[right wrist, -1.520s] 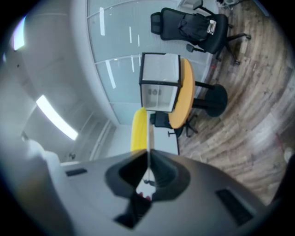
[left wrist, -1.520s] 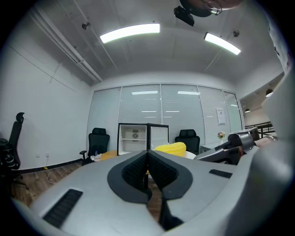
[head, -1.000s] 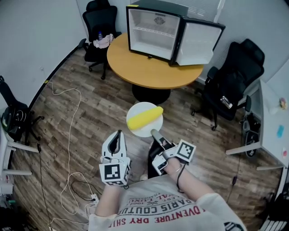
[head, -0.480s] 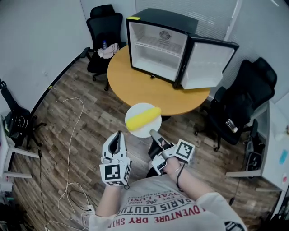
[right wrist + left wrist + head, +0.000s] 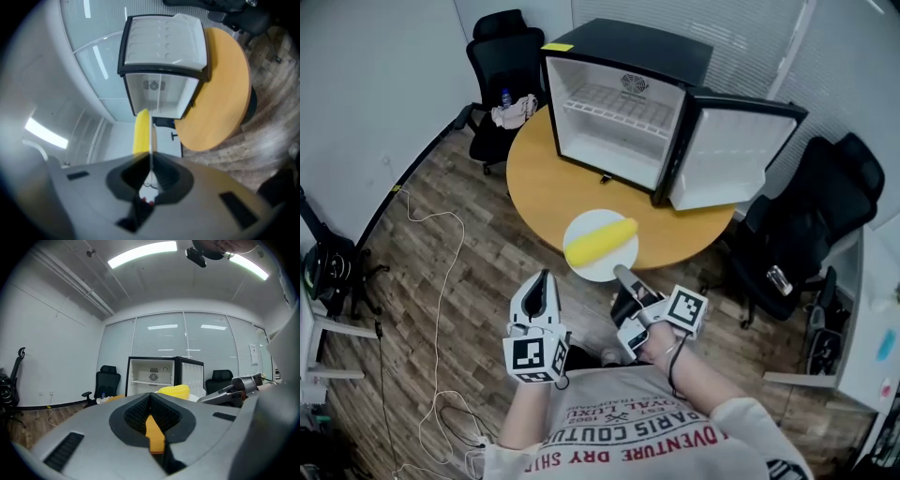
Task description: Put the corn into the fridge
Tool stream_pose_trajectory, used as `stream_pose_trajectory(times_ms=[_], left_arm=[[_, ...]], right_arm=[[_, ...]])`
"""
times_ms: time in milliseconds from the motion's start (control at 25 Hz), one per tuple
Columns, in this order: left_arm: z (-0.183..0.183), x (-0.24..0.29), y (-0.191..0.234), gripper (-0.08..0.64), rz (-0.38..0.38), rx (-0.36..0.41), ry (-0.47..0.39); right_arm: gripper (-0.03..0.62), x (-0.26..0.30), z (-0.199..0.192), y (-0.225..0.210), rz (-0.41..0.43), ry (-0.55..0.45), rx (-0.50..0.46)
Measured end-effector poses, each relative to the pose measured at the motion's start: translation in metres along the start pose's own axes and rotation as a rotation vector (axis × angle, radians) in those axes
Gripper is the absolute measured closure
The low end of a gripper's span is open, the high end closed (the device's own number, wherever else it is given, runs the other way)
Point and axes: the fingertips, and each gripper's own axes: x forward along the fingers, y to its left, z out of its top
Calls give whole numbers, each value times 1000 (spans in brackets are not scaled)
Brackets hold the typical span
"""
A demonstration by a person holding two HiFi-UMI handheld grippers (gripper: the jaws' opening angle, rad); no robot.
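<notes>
Jaws of right gripper (image 5: 620, 273) clamp white plate (image 5: 594, 222) carrying yellow corn (image 5: 601, 243), left gripper (image 5: 547, 277) jaws together.

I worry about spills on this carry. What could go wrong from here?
The right tool pinches only the rim of the plate, so it may sag or tip. The corn lies loose on it and might roll off. The left tool is shut and gives no support.

Yellow corn (image 5: 601, 242), white plate (image 5: 602, 270), black fridge (image 5: 628, 42) white inside, orange table (image 5: 544, 178)
</notes>
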Motion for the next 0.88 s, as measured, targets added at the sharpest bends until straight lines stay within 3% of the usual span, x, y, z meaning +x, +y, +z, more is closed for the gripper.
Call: stream_pose_trajectory(times_ms=[360,880], left_arm=[[-7,79,19,526,-85,35,25],[25,241,65,526,-328,60,19]], right_arm=[[552,51,45,-16,-12,-91,33],[552,159,125,4,-1,-330,41]])
